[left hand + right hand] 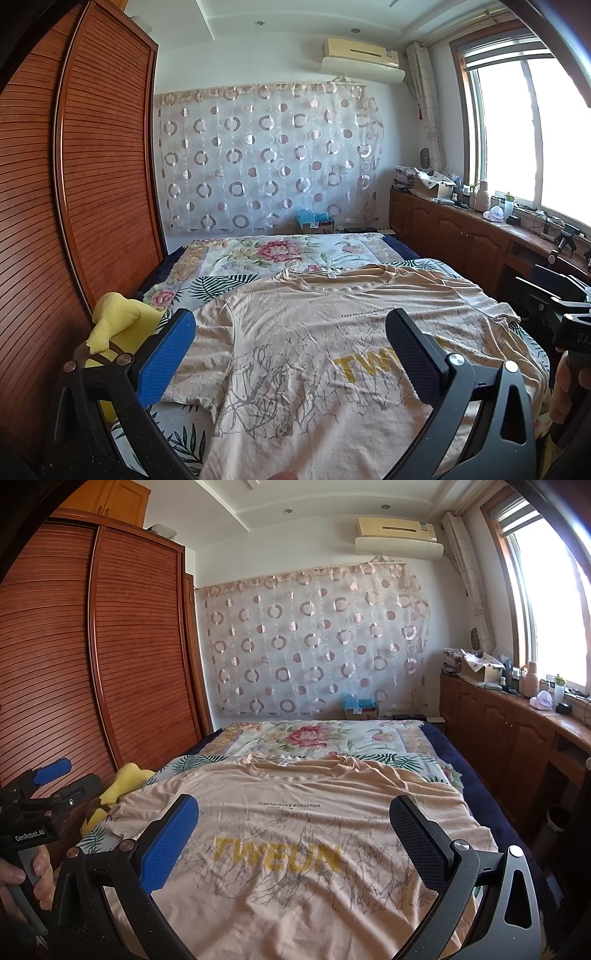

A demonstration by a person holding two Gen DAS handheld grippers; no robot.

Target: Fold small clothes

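Note:
A beige T-shirt (314,350) (303,812) with yellow letters and a grey branch print lies spread face up on the bed, collar toward the far end. My left gripper (291,332) hovers open over its left half, one blue pad and one black pad wide apart, nothing between them. My right gripper (295,816) hovers open above the shirt's chest print, also holding nothing. In the right wrist view the left gripper (51,775) shows at the left edge, held by a hand (22,882). The shirt's near hem is hidden below the frames.
A yellow cloth (118,325) (125,779) lies bunched at the bed's left edge beside the wooden wardrobe (74,184). A floral quilt (280,251) covers the bed's far end. Low cabinets (517,731) with clutter run under the window on the right.

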